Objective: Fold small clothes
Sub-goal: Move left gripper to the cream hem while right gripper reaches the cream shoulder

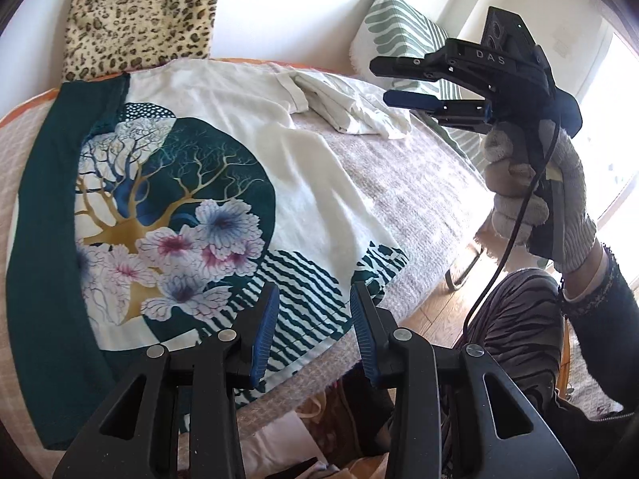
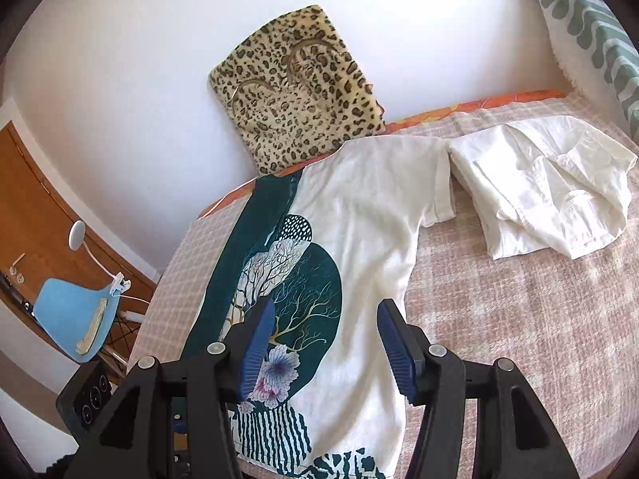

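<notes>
Printed T-shirt (image 2: 359,215) lay flat, print up, on the blanket-covered bed (image 2: 539,319), beside a folded white garment (image 2: 539,191). Left gripper (image 1: 315,319) and right gripper (image 2: 325,343) hovered above it, jaws apart and empty. A clean fold would likely need simultaneous pinches at matching hem and shoulder points.

Daylight floods in from the window (image 1: 615,151) on my right, blowing it out to pure white glare, and the wall (image 2: 139,80) behind the bed glows almost as bright. Shadows on the bedspread (image 2: 519,299) are soft and faint. Both views stay sharp at centre, but the fisheye bends straight edges and leaves dark vignetted corners
</notes>
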The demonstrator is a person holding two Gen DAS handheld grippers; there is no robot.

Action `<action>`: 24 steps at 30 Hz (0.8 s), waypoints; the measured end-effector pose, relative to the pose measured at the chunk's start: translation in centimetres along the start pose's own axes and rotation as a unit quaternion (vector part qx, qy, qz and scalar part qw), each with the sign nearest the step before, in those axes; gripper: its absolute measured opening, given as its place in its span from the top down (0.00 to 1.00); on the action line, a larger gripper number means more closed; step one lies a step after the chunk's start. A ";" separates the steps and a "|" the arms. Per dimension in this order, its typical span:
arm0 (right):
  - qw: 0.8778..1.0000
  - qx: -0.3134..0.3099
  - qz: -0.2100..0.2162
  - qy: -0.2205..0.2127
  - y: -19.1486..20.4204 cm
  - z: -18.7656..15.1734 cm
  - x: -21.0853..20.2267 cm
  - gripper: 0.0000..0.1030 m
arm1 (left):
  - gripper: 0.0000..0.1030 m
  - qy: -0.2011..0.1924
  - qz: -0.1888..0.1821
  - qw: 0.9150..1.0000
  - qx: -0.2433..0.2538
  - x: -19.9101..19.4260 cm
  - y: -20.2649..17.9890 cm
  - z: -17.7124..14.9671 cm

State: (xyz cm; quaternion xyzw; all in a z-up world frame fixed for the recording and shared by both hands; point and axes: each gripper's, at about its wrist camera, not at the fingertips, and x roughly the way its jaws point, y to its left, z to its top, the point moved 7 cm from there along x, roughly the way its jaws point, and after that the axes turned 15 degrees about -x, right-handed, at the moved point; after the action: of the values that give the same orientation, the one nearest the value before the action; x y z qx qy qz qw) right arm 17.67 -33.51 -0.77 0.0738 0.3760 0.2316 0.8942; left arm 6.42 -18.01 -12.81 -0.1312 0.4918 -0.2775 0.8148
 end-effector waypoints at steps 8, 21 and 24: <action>0.999 0.027 -0.026 -0.019 -7.1 2.8 0.9 0.44 | 0.51 0.040 -0.009 0.996 0.076 5.6 -7.1 -1.1; 1.000 0.018 -0.022 0.004 -15.3 11.1 10.9 0.43 | 0.58 0.041 0.057 0.989 0.129 9.5 -6.3 -0.1; 0.999 0.023 -0.033 0.017 -17.7 13.3 14.0 0.40 | 0.79 0.033 0.054 0.990 0.127 9.6 -6.0 0.4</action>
State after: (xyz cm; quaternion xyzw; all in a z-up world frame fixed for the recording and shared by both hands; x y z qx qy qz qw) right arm 41.91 -41.98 -5.72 0.0777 0.3989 0.1943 0.8928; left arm 8.30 -28.52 -16.68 0.0096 0.4859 -0.2975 0.8218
